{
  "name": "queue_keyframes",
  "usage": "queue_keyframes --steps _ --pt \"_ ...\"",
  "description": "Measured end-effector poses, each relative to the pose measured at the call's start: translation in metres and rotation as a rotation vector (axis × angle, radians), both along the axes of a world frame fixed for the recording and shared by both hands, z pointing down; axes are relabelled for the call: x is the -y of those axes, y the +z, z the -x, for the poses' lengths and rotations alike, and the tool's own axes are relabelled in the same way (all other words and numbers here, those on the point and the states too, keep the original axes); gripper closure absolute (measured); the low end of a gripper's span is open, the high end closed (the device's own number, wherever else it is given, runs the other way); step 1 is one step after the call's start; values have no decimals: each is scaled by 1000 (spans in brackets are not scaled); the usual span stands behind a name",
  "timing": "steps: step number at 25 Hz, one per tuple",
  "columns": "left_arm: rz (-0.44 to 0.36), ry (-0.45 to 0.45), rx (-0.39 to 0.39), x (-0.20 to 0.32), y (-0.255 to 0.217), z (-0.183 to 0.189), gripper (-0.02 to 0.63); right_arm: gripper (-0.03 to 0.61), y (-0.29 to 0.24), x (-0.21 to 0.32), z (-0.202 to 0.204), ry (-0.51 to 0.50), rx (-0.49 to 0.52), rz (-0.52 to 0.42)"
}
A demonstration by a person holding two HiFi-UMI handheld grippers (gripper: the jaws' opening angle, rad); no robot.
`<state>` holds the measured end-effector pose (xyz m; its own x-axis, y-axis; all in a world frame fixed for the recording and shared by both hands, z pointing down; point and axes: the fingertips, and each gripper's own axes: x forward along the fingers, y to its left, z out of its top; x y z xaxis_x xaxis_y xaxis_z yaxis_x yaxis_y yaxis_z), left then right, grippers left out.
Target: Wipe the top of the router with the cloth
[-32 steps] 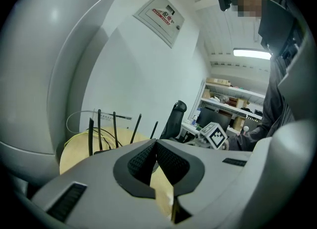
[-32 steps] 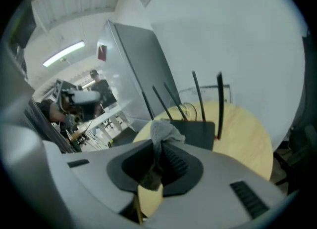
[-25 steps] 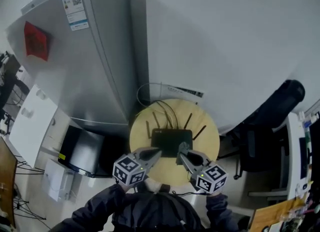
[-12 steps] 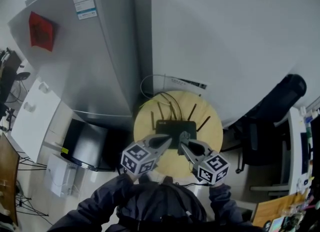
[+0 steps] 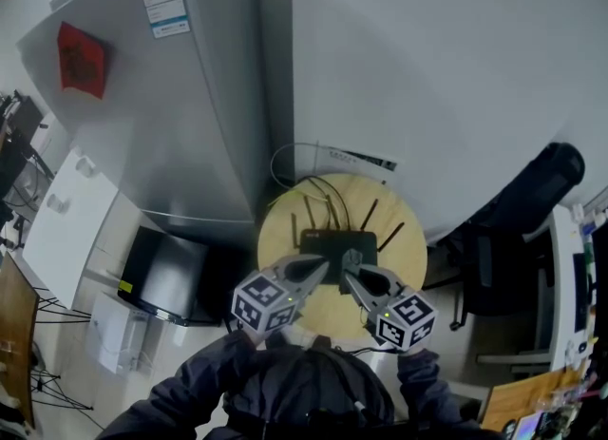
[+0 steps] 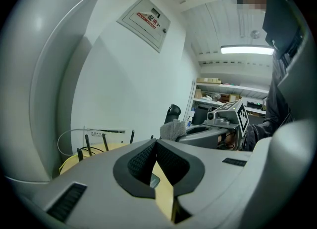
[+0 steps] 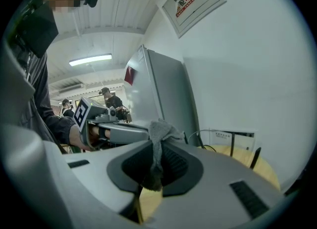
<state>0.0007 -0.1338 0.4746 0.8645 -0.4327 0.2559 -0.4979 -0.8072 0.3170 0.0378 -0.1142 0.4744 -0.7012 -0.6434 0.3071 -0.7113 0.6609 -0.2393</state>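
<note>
- Cloth (image 7: pixel 159 130), grey, is seen pinched between the jaws of the right tongs (image 7: pixel 154 146), with a crumpled tuft sticking up past the tips.
- Left tongs (image 6: pixel 153 146) are held just beside them, jaws brought together tip to tip, nothing gripped between.
- Router (image 5: pixel 335 244), black, is found right ahead of both tongs on the round wooden desk (image 5: pixel 281 239), its antennas fanned out toward the wall.
- Contact between cloth and router cannot be judged.
- Further back, a grey fridge (image 5: pixel 190 115) is seen standing left of the desk.
</note>
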Motion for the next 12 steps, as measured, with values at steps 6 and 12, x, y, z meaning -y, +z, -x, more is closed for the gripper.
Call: queue_keyframes --steps 6,12 --pt "5 -7 -4 3 2 4 620 511 1 2 3 1 -1 4" --pt "8 -8 -6 6 3 9 620 511 5 3 4 5 -5 11"
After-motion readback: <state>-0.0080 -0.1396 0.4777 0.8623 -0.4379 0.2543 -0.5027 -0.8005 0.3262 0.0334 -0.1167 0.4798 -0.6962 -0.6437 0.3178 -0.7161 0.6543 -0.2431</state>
